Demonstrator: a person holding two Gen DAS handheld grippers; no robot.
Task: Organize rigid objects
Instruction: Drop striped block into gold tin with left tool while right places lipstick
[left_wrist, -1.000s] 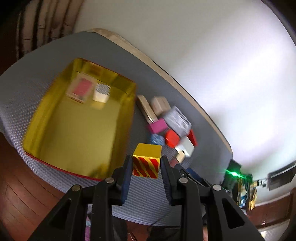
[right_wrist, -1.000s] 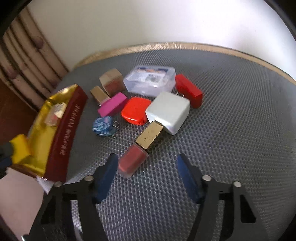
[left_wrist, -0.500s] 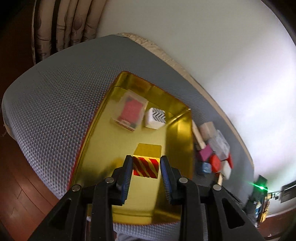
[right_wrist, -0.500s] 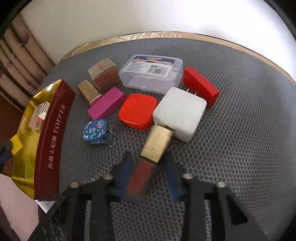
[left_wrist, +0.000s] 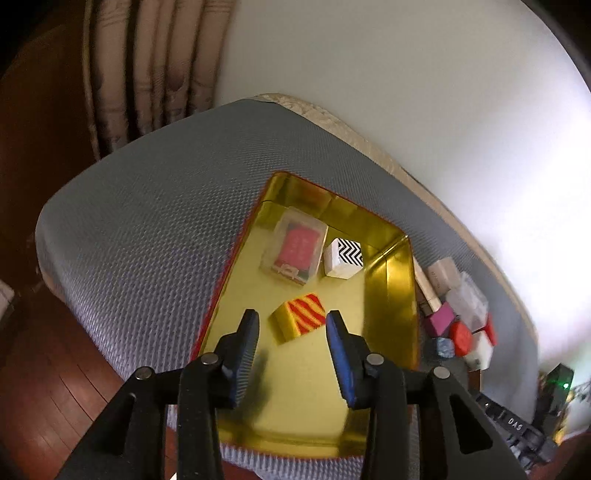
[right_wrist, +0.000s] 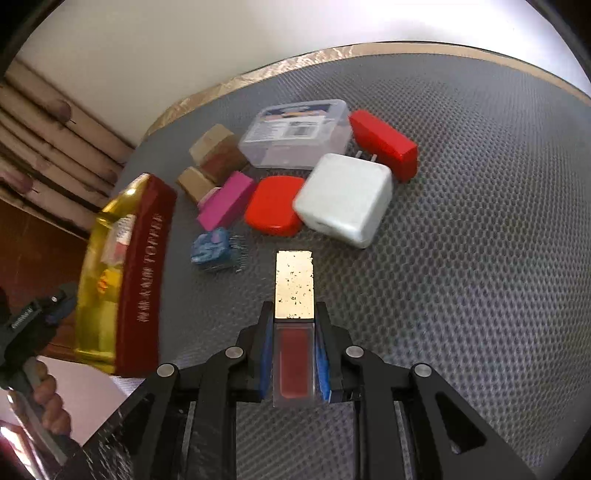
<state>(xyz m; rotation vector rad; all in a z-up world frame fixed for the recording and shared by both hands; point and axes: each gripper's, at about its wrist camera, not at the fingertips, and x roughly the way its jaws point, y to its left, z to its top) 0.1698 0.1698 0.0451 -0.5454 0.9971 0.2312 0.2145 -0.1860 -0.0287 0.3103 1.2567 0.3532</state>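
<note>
Grey mat: left tongs (left_wrist: 291, 334) just parted, clear of striped block (left_wrist: 300, 322) (in gold tin (left_wrist: 400, 295)); right tongs (right_wrist: 291, 360) clamped on lipstick (right_wrist: 293, 314).

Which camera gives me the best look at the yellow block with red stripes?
The left wrist view. The yellow block with red stripes lies sharp and unobstructed on the gold tin's floor, ahead of the open left gripper. The right wrist view shows only a blurred yellow patch inside the tin, probably that block.

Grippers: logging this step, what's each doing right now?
Left gripper: open, yellow striped block released in tin.
Right gripper: shut on lipstick.
</note>
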